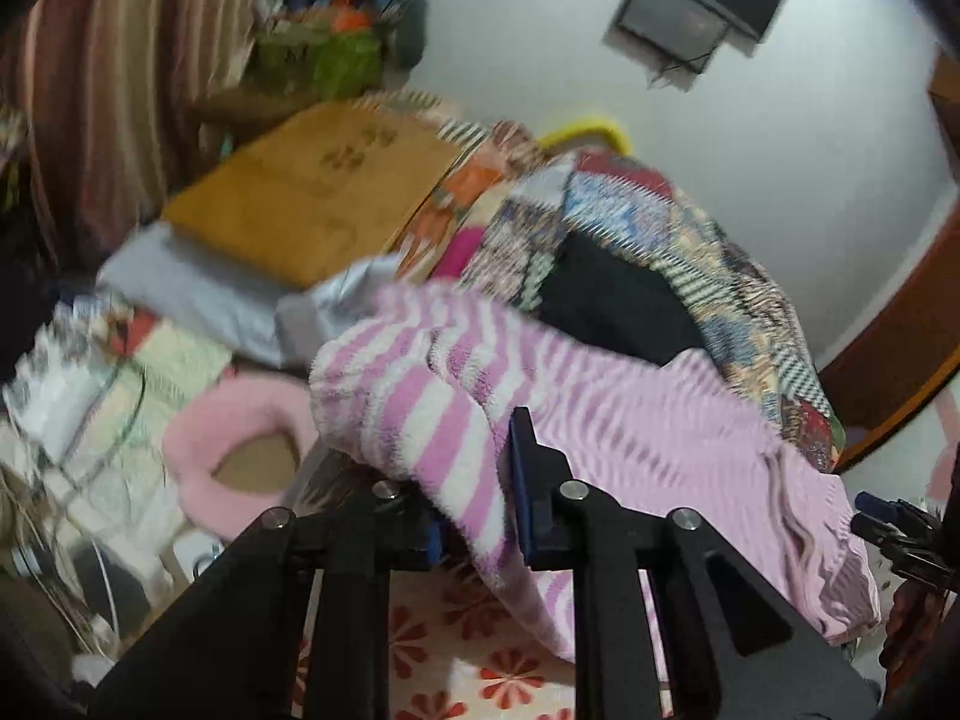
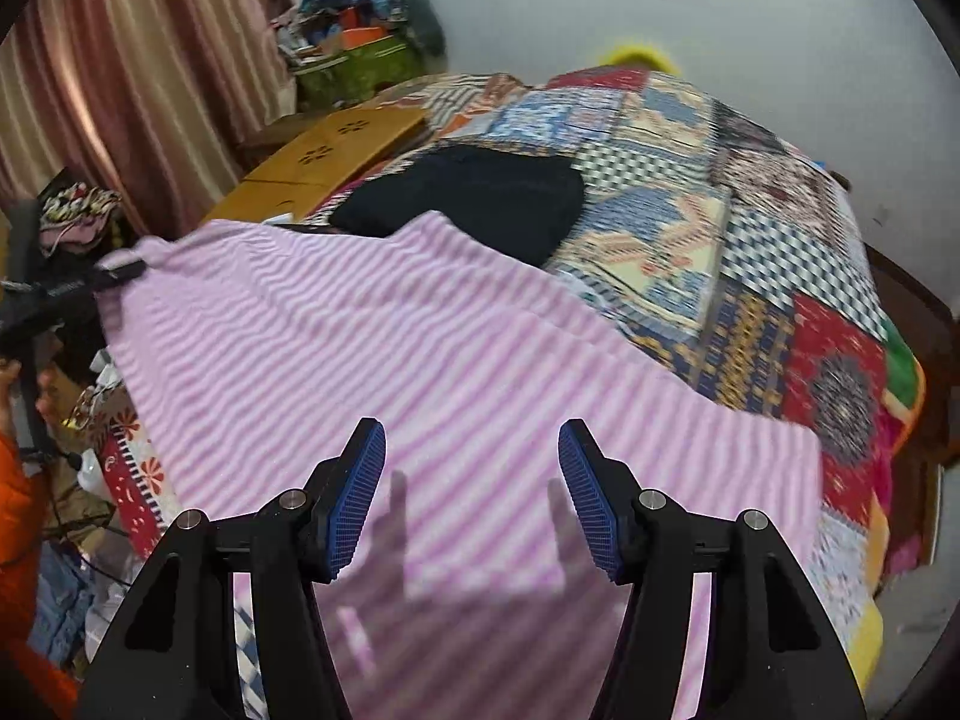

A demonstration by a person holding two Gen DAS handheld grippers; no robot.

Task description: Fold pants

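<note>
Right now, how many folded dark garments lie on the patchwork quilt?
1. The black garment lies on the patchwork quilt, just beyond the far edge of the striped pink pants. The pants may hide others underneath.

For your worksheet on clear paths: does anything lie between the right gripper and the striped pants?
Nothing visible does. The right gripper hangs open directly over the pants, bare striped cloth between its fingers. The left gripper already pinches their other end.
</note>
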